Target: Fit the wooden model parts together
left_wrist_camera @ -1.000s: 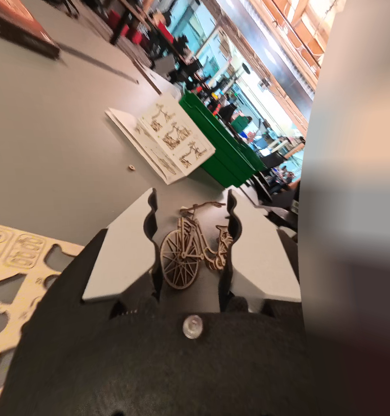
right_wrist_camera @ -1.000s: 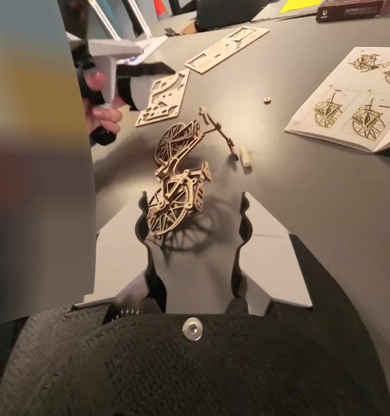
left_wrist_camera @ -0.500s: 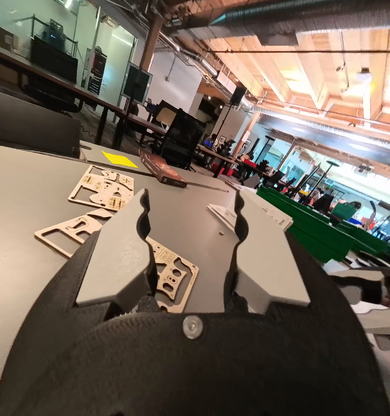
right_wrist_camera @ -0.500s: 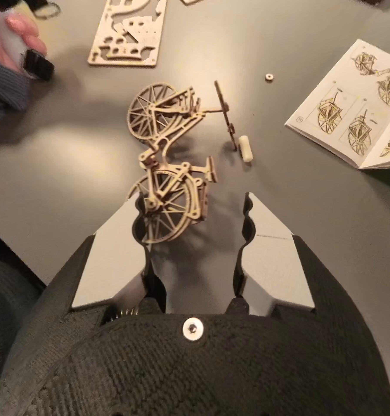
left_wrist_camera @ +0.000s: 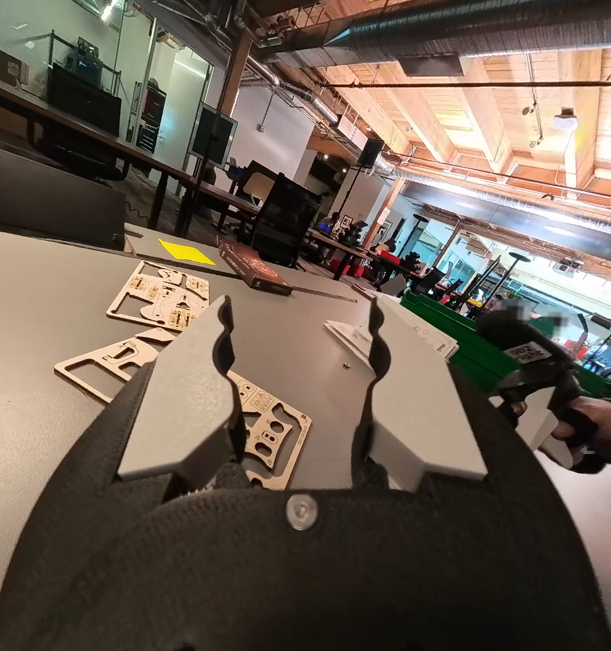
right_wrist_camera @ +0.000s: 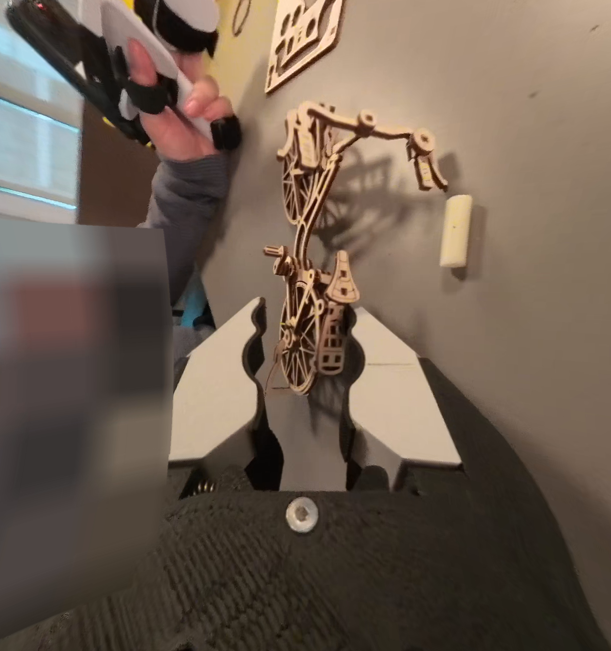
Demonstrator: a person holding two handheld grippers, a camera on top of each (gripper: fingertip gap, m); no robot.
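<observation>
The wooden bicycle model [right_wrist_camera: 311, 246] rests on the grey table [right_wrist_camera: 508, 105], seen from behind in the right wrist view. My right gripper [right_wrist_camera: 307, 310] is around its rear wheel [right_wrist_camera: 297, 352]. The jaws are narrowed but open: the right pad is against the rear rack and a small gap shows on the left. The handlebar [right_wrist_camera: 385, 134] points right. A small white cylinder [right_wrist_camera: 455, 229] lies beside it. My left gripper [left_wrist_camera: 300, 306] is open and empty, raised above the table, away from the bicycle. It also shows in the right wrist view [right_wrist_camera: 149, 70], held in a hand [right_wrist_camera: 184, 119].
Cut-out wooden sheets [left_wrist_camera: 163, 299] [left_wrist_camera: 99, 363] [left_wrist_camera: 275, 433] lie under and left of the left gripper. A brown box [left_wrist_camera: 254, 267], a yellow sheet [left_wrist_camera: 186, 252], an open booklet [left_wrist_camera: 427, 341], a small wooden ring [left_wrist_camera: 346, 365] and green bins [left_wrist_camera: 473, 355] lie beyond. Another sheet [right_wrist_camera: 304, 35] lies past the bicycle. There is about 25 cm between the tips of the two grippers. The left gripper is farther from the small white cylinder [right_wrist_camera: 455, 229], some 25 cm, than the right, some 6 cm.
My right gripper has moved forward and turned, so the rear wheel now sits between its jaws, which have narrowed. My left gripper earlier lifted away from the bicycle and stays raised and open.
</observation>
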